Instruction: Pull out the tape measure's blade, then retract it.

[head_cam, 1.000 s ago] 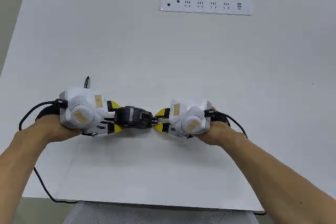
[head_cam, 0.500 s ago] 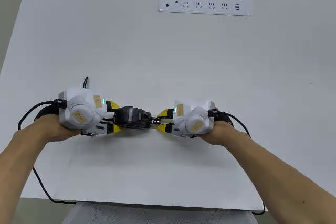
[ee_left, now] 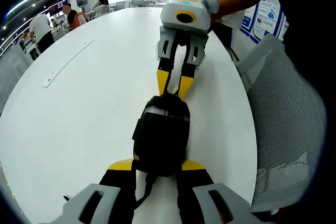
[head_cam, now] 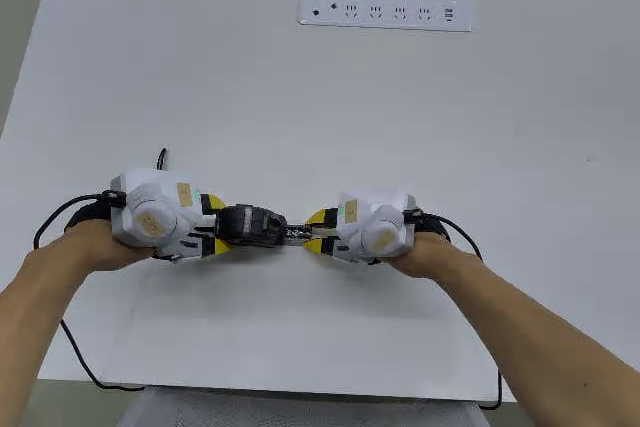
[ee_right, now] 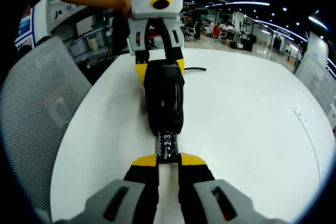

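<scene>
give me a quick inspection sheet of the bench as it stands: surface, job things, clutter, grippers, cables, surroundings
surface: white table, no marks seen
job's things: black tape measure lying on the table, with a short stretch of blade out of its case
clutter: white power strip at the far side, apart from the work
grippers: left gripper shut on the tape measure's case; right gripper shut on the blade's end
cables: left cable loops back towards the near edge; right cable trails past the hand
surroundings: mesh chair beside the table; open office with people beyond
</scene>
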{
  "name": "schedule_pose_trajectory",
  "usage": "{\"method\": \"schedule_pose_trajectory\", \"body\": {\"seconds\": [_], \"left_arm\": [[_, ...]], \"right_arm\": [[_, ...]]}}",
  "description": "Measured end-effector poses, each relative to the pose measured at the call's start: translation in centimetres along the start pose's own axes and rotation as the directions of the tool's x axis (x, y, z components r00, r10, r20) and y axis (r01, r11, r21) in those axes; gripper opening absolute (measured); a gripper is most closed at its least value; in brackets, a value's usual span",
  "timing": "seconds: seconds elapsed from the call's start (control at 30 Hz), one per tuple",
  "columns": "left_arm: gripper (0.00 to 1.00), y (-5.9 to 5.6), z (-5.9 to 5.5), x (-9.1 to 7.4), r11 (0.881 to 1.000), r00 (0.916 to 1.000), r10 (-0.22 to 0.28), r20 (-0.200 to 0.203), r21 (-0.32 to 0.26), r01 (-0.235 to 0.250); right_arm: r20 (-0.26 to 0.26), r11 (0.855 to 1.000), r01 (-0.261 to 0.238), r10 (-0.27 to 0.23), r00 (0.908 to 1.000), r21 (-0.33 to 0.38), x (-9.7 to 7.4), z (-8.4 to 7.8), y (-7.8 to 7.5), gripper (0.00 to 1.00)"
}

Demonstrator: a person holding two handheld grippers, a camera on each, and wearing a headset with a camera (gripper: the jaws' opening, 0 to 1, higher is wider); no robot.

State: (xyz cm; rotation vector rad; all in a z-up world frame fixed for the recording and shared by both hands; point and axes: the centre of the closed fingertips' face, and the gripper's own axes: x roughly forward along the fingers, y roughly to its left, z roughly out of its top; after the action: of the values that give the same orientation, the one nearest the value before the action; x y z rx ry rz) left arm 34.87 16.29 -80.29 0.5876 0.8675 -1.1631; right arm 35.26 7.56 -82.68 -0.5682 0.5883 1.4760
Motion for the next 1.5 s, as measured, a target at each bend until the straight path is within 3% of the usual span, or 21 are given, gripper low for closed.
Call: {"method": "schedule_pose_trajectory", "body": {"seconds": [1.5], "left_arm": [[0.27,-0.1,0.0,0.1,1.0,1.0,-0.005,-0.006,-0.002,0.005]], "right_arm": [[-0.008,1.0,0.001,-0.001,1.0,0.001,-3.1,-3.1,-0.3,0.11]]}}
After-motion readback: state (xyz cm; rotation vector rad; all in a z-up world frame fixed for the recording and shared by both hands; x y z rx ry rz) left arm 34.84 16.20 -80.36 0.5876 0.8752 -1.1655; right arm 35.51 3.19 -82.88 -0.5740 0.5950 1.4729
